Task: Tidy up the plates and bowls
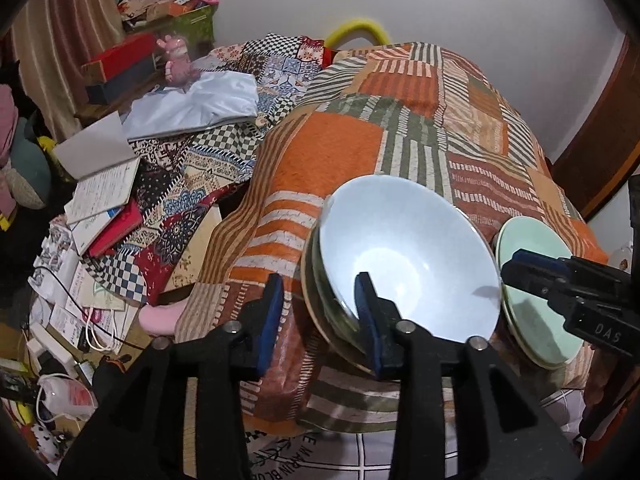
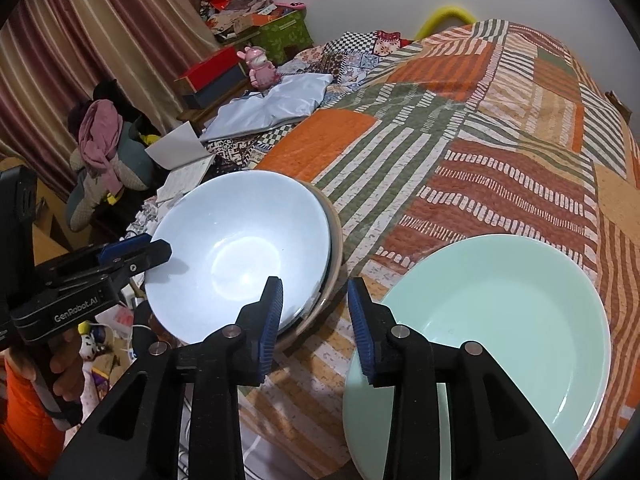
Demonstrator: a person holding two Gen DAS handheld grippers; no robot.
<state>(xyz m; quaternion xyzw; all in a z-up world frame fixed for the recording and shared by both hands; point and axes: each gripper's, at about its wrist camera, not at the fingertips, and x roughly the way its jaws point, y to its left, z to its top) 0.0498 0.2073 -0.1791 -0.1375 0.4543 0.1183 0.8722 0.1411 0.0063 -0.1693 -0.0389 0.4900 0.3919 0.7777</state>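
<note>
My left gripper (image 1: 320, 312) stands open a little. Its right finger is inside the rim of the blue bowl (image 1: 412, 256) and its left finger is outside, so the near rim of the bowl is between them, but the pads do not press on it. The bowl is the top one of a small stack; under it I see the edges of other bowls (image 2: 334, 240), dark and beige. The stack sits on the striped quilt (image 1: 332, 148) near the edge of the bed.

My right gripper (image 2: 316, 312) is also open, by a narrow gap. Its right finger is over the near rim of the green plate (image 2: 500, 320); its left finger is over the quilt, just beside the stack. Nothing is held between them. The plate lies on the quilt to the right of the stack, near but apart. Under its near edge there seems to be a second plate; I cannot tell for sure.
</note>
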